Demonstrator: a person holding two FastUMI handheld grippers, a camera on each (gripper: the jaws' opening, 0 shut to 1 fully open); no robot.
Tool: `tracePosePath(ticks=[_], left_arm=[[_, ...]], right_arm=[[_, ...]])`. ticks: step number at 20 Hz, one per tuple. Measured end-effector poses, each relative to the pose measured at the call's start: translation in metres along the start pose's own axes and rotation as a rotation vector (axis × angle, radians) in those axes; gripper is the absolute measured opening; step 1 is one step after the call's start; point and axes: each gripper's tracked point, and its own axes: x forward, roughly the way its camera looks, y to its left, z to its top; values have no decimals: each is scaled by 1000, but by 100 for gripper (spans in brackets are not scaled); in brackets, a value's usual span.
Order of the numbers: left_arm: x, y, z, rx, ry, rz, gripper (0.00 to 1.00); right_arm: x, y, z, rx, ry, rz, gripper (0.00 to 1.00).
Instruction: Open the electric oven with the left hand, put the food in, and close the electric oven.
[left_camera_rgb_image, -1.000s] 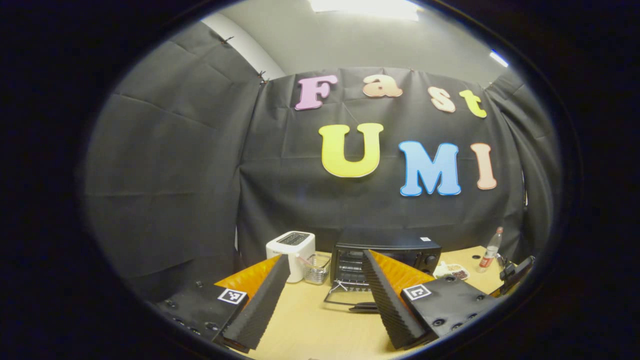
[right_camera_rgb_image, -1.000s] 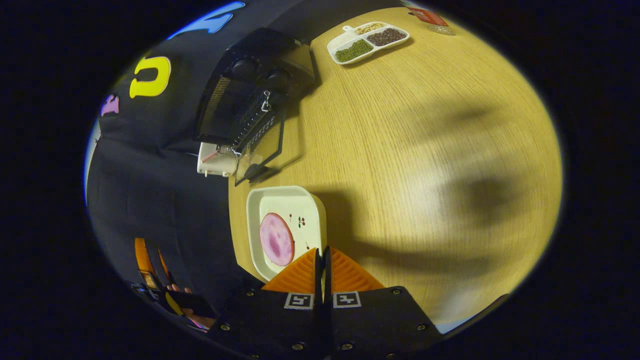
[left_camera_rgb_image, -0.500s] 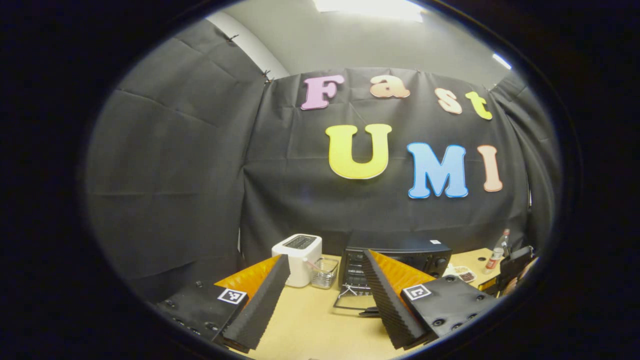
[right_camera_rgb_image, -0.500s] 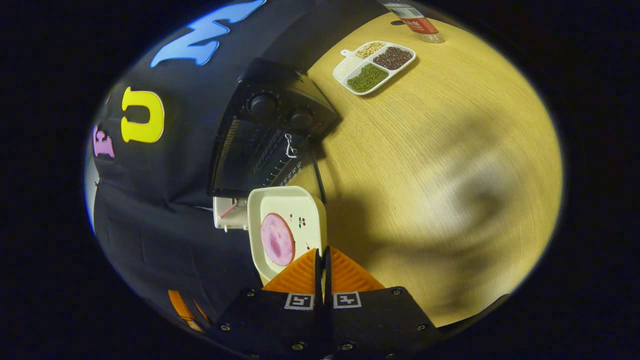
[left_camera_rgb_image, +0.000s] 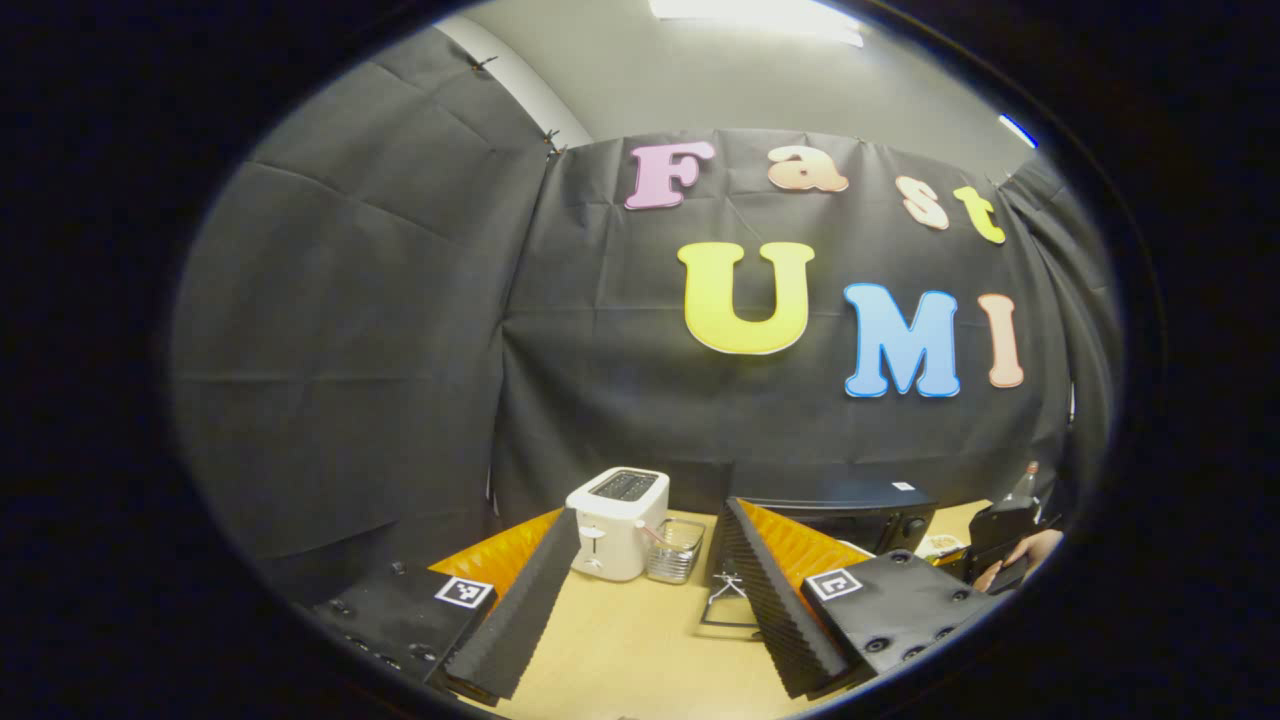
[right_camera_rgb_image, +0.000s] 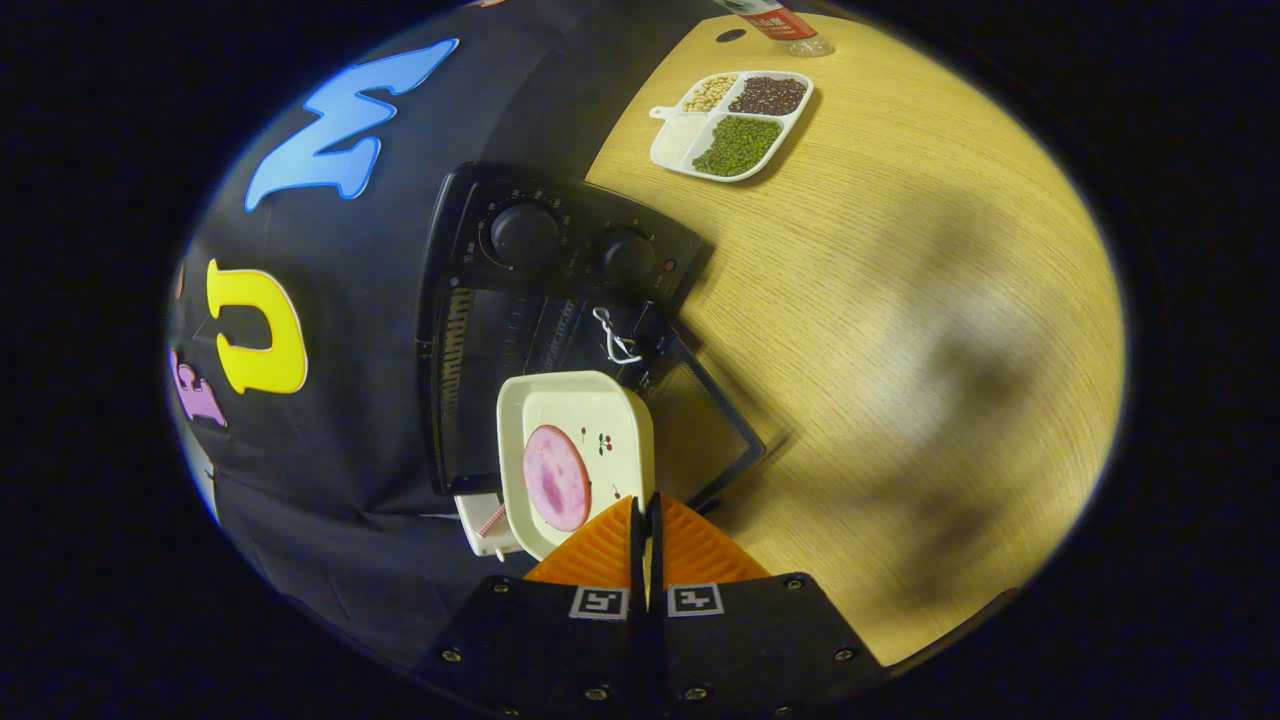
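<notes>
My right gripper (right_camera_rgb_image: 647, 510) pinches the rim of the plate (right_camera_rgb_image: 575, 455) carrying the ham slice (right_camera_rgb_image: 555, 477), with the oven (right_camera_rgb_image: 540, 300) straight ahead, its door (right_camera_rgb_image: 700, 420) dropped open. My left gripper (left_camera_rgb_image: 650, 600), jaws spread and empty, sits farther back from it.

Counts: 1 electric oven (right_camera_rgb_image: 540, 300), with 2 knobs (right_camera_rgb_image: 524, 235). 1 white plate (right_camera_rgb_image: 575, 455) carrying 1 ham slice (right_camera_rgb_image: 555, 478). 1 toaster (left_camera_rgb_image: 617, 508), 1 clear container (left_camera_rgb_image: 675, 550) beside it. 1 divided tray (right_camera_rgb_image: 730, 125) with 4 compartments near the table's (right_camera_rgb_image: 900, 300) far edge. 1 bottle (right_camera_rgb_image: 775, 20) at the far edge.
</notes>
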Motion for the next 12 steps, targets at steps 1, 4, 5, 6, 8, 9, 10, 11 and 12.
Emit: tracePosePath(ticks=[1, 4, 5, 6, 8, 9, 10, 11, 12], left_arm=[[4, 5, 0, 5, 1, 3, 98], [17, 15, -5, -5, 20, 5, 100], [20, 18, -4, -15, 23, 7, 98], [24, 20, -5, -22, 28, 4, 98], [30, 20, -5, -25, 37, -6, 98], [32, 21, -5, -14, 38, -13, 100], [33, 21, -6, 3, 36, -13, 100], [34, 23, -7, 22, 37, -13, 100], [34, 27, -8, 36, 39, -10, 100]], right_arm=[[9, 5, 2, 21, -19, 1, 0], [31, 20, 4, 81, -53, 11, 0], [38, 25, 7, 89, -81, 16, 0], [45, 30, 12, 97, -109, 21, 0], [60, 38, 18, 134, -151, 33, 0], [67, 43, 22, 152, -168, 39, 0], [73, 46, 26, 162, -188, 43, 0], [78, 50, 29, 170, -206, 47, 1], [84, 53, 31, 181, -218, 50, 1]])
